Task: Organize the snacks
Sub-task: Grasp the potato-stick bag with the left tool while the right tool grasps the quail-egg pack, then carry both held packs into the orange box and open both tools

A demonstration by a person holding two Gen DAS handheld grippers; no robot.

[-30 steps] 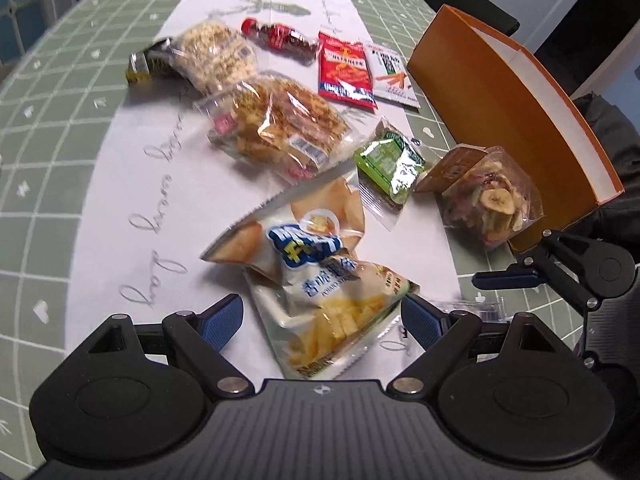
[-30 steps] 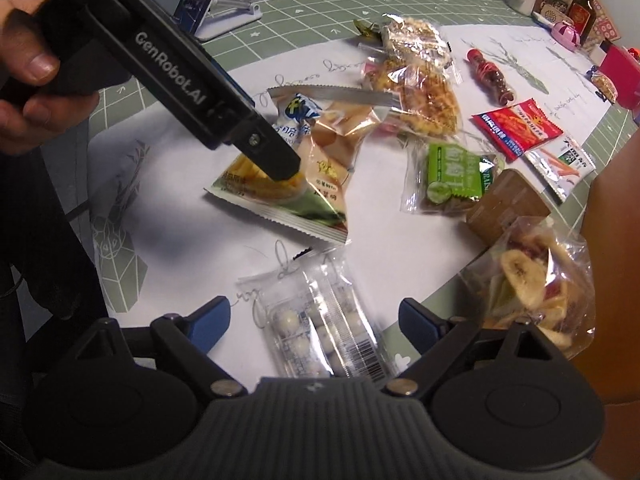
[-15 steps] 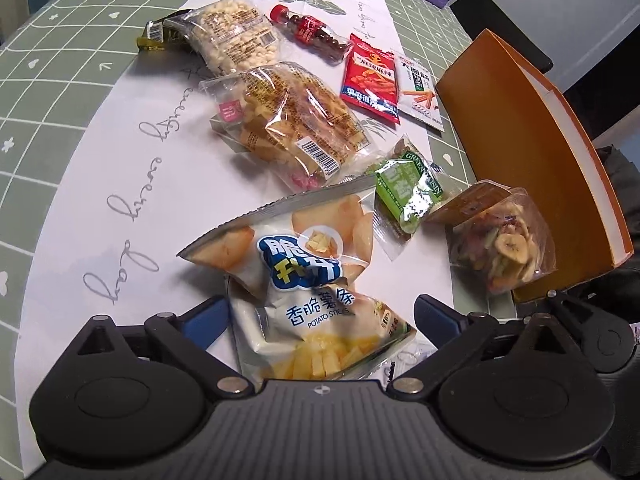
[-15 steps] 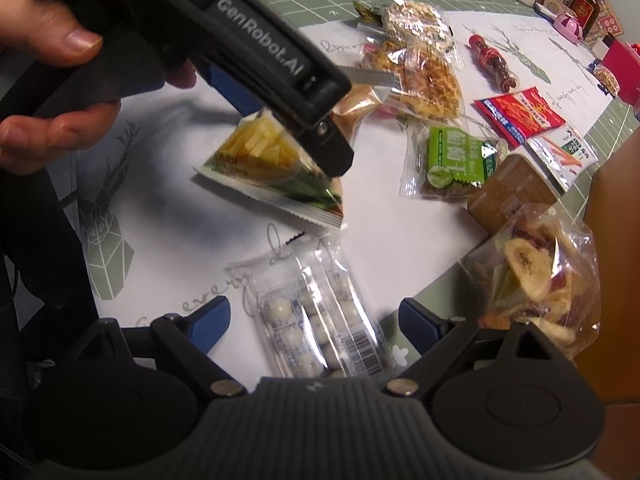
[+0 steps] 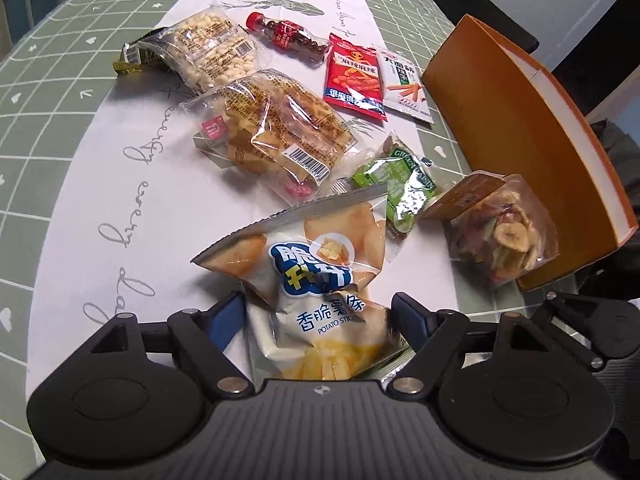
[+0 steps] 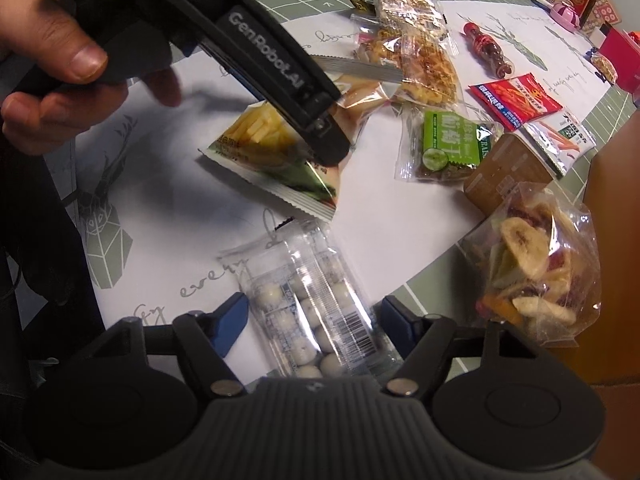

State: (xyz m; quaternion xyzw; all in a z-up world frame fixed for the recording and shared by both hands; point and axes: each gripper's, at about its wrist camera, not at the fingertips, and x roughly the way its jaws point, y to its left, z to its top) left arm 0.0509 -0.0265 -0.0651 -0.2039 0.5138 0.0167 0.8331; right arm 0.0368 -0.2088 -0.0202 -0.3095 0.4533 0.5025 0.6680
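Observation:
My left gripper [image 5: 318,314] is shut on the potato sticks bag [image 5: 320,280], whose top end is tilted up off the white runner. The same bag [image 6: 272,148] shows in the right wrist view under the left gripper [image 6: 328,144]. My right gripper [image 6: 312,316] has its blue pads against both sides of a clear packet of white candy balls [image 6: 312,300] on the runner. An orange box [image 5: 520,120] stands open at the right. A dried fruit bag [image 5: 504,236] lies against it.
Along the runner lie a green raisin packet [image 5: 396,184], a pastry bag [image 5: 276,132], a puffed-ball bag [image 5: 212,52], a cola-bottle candy [image 5: 288,38], a red spicy packet [image 5: 354,76] and a white packet [image 5: 404,80]. The green mat's edge [image 6: 440,280] is close.
My left gripper has closed on the potato sticks bag and lifted its top end. My right gripper has moved forward and narrowed around the candy packet.

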